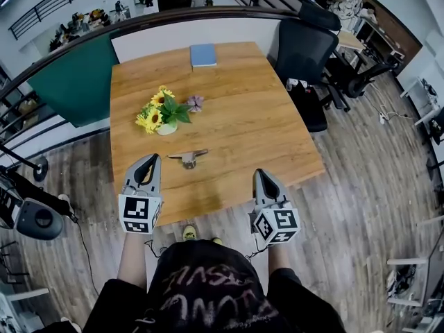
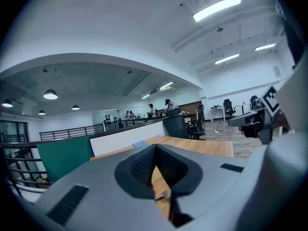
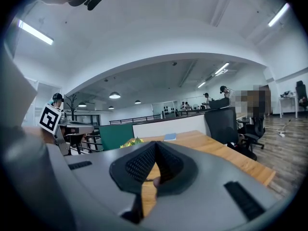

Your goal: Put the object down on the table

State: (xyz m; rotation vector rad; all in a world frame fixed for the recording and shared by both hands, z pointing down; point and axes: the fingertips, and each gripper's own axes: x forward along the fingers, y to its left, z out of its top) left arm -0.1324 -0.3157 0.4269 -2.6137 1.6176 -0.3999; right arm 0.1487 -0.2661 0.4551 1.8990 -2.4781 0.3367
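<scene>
Quick count: one table (image 1: 250,127), one sunflower vase (image 1: 164,114), one blue notebook (image 1: 203,55), one metal tool (image 1: 187,158) mid-frame, two grippers: left gripper (image 1: 151,159), right gripper (image 1: 261,174).

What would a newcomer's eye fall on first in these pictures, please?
Probably the yellow flowers in their small vase, on the left half of the wooden table. Next, the left gripper and the right gripper, both shut and empty over the near edge, with a small metal tool lying on the table just beyond them.
</scene>
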